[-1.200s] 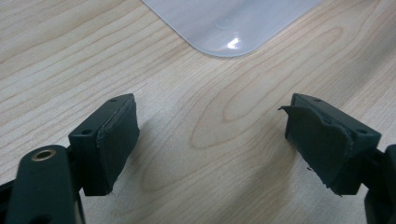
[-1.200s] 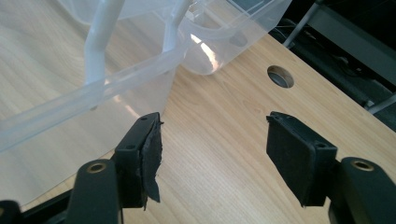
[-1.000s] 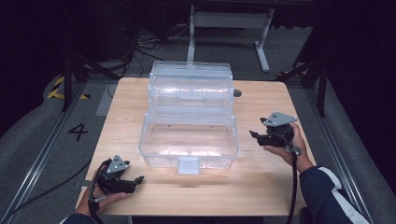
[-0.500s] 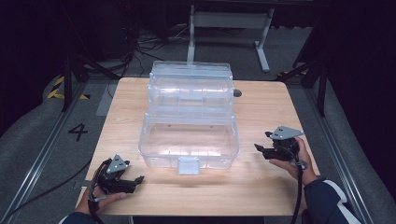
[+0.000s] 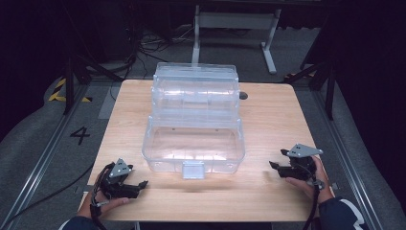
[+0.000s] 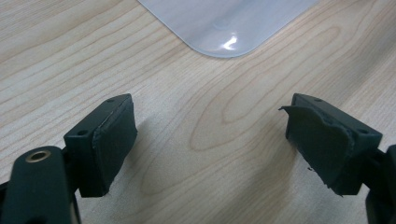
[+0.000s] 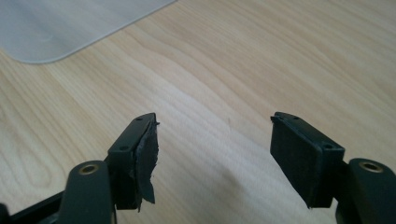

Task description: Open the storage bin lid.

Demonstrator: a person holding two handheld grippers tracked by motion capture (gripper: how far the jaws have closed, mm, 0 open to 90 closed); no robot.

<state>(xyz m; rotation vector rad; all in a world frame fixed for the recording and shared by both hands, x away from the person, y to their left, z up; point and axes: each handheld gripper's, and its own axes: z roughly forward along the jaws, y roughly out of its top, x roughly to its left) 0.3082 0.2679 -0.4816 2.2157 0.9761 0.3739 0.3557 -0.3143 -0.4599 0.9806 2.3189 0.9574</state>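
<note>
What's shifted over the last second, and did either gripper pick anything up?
The right gripper drew back from beside the clear box toward the table's near right edge, open and empty. The left gripper stayed at the near left corner, also open; the box has not moved.

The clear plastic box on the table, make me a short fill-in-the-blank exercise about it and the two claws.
1. The clear plastic box stands on a table made of ____.
2. Both the left claw and the right claw have their jaws ____.
3. Each claw holds ____.
4. The box's latch tab faces the ____ edge of the table, toward the person.

Missing words: wood; open; nothing; near
</note>
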